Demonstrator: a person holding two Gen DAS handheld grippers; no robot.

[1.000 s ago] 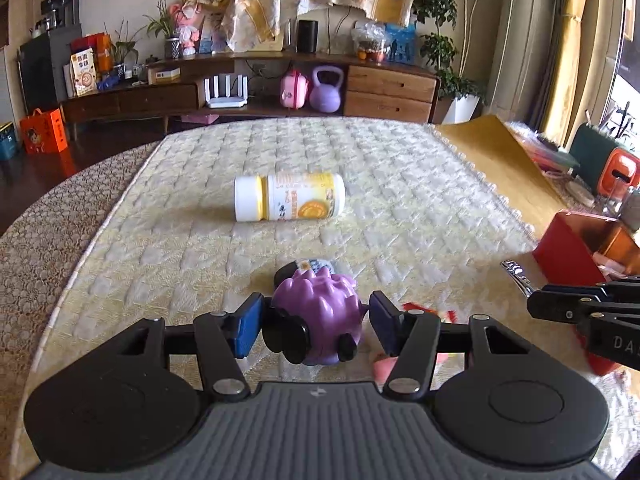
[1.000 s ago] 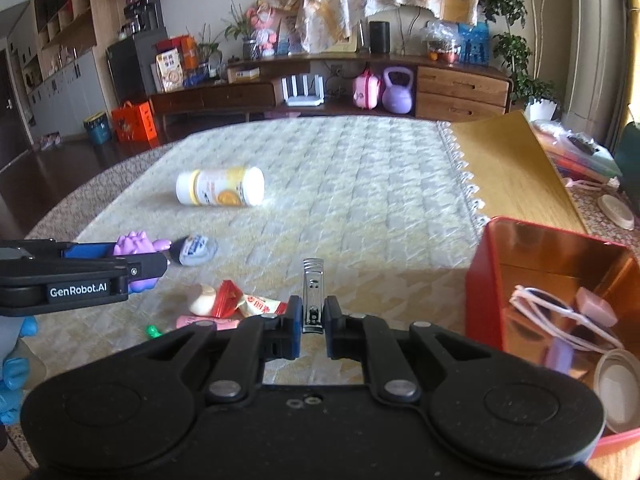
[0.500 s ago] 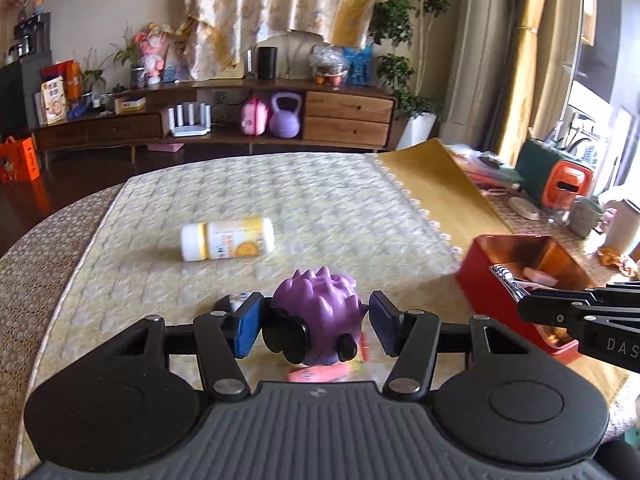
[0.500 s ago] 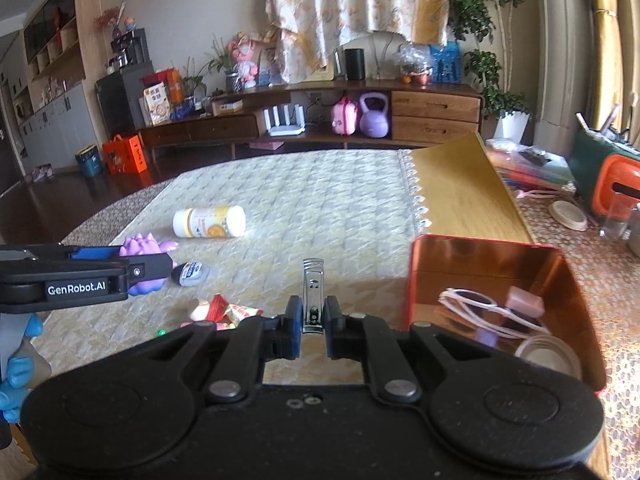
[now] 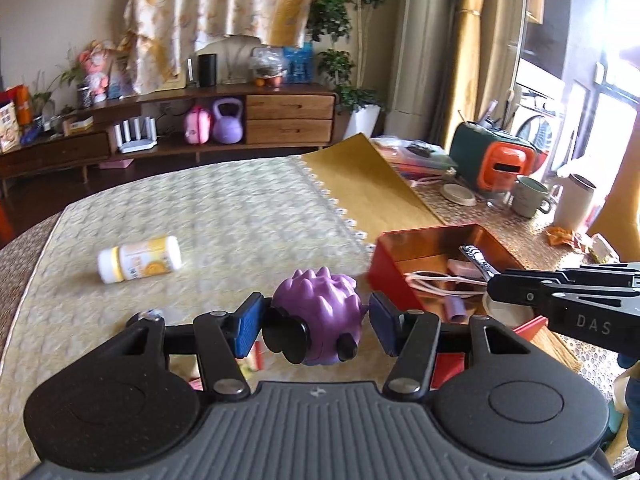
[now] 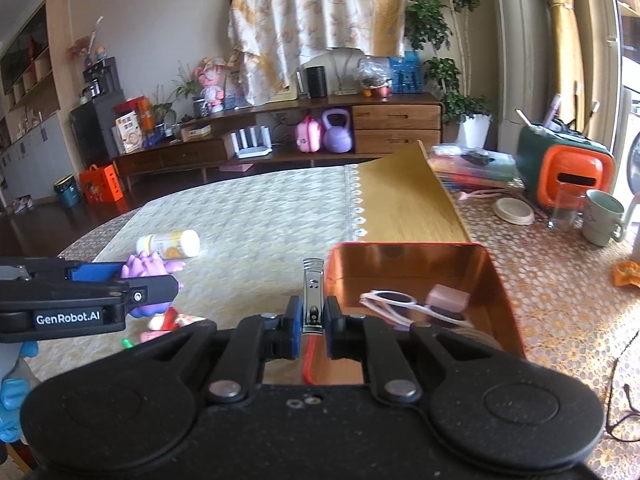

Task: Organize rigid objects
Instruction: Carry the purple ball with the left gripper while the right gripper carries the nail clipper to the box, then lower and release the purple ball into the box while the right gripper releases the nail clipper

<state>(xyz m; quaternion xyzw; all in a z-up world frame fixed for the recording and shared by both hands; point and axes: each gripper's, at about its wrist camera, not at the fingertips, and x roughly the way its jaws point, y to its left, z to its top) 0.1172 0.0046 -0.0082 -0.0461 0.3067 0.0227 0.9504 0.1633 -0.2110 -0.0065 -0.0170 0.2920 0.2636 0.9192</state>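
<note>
Quilted tablecloth (image 5: 248,216), red tin (image 5: 404,240) at three o'clock.
Left gripper (image 5: 316,326) clenches a stiff, knobby purple toy (image 5: 320,304); right gripper (image 6: 314,326) pinches slick metal nail clippers (image 6: 313,292) at their base.

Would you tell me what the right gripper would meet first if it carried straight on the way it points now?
Probably the red tin box. The right gripper, shut on the nail clipper, points down toward the box's left wall and near corner, so the clipper tip would likely meet that wall or rim first, though depth is hard to judge.
</note>
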